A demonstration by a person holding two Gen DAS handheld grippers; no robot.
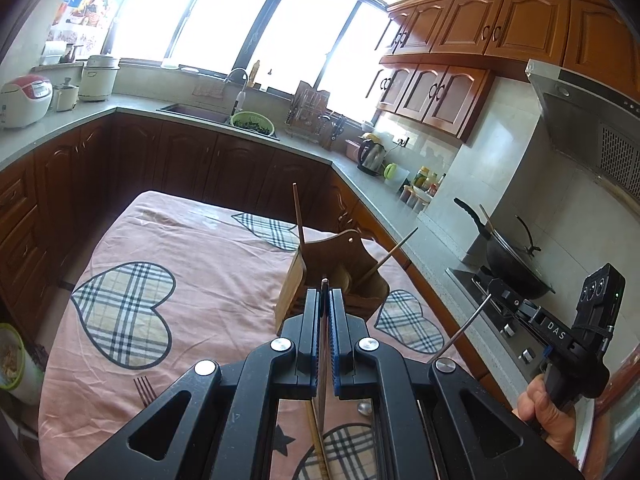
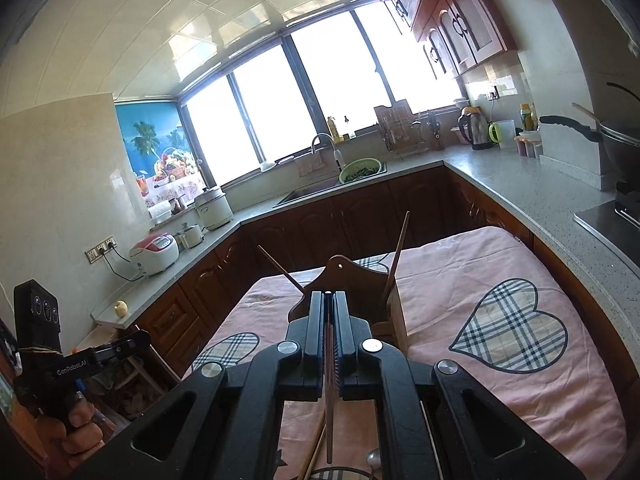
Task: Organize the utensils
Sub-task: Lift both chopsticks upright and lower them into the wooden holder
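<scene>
A wooden utensil holder [image 1: 332,276] stands on the pink cloth-covered table [image 1: 192,240], with two wooden sticks [image 1: 298,216] poking out of it. My left gripper [image 1: 325,292] is shut on a thin brown chopstick [image 1: 322,360], held just before the holder. My right gripper [image 2: 330,300] is shut on a thin metal utensil [image 2: 329,420], also just before the holder [image 2: 352,280]. In the left wrist view the right gripper [image 1: 496,292] shows at the right with a metal rod [image 1: 466,326] sticking out. A fork [image 1: 145,390], a spoon [image 1: 363,408] and loose chopsticks [image 2: 314,454] lie on the cloth.
Kitchen counters wrap around the table on three sides. A wok [image 1: 508,264] sits on the stove at the right. A sink with a green colander [image 1: 253,123] is at the back. Rice cookers [image 2: 154,254] stand on the left counter.
</scene>
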